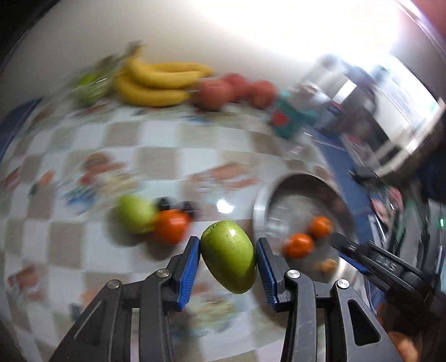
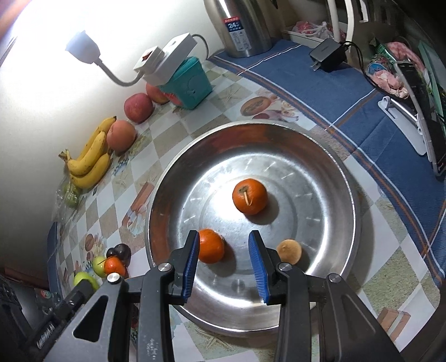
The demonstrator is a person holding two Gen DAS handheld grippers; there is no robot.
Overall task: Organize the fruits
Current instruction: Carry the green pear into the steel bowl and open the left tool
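My left gripper (image 1: pixel 228 245) is shut on a green fruit (image 1: pixel 228 256) and holds it above the checked tablecloth, left of the steel bowl (image 1: pixel 260 211). Another green fruit (image 1: pixel 135 213) and an orange (image 1: pixel 171 229) lie on the cloth ahead. My right gripper (image 2: pixel 224 239) is open above the steel bowl (image 2: pixel 329 156), with its jaws apart over one orange (image 2: pixel 211 249). A second orange (image 2: pixel 250 196) and a small tan fruit (image 2: pixel 289 251) lie in the bowl. The right gripper also shows in the left wrist view (image 1: pixel 348 245).
Bananas (image 2: pixel 89 158), peaches or apples (image 2: pixel 121 136) and a teal box (image 2: pixel 189 83) line the wall. A steel kettle (image 2: pixel 242 25) and a black charger (image 2: pixel 327 54) stand on the blue cloth behind. A green fruit, an orange and dark fruits (image 2: pixel 111 261) lie left of the bowl.
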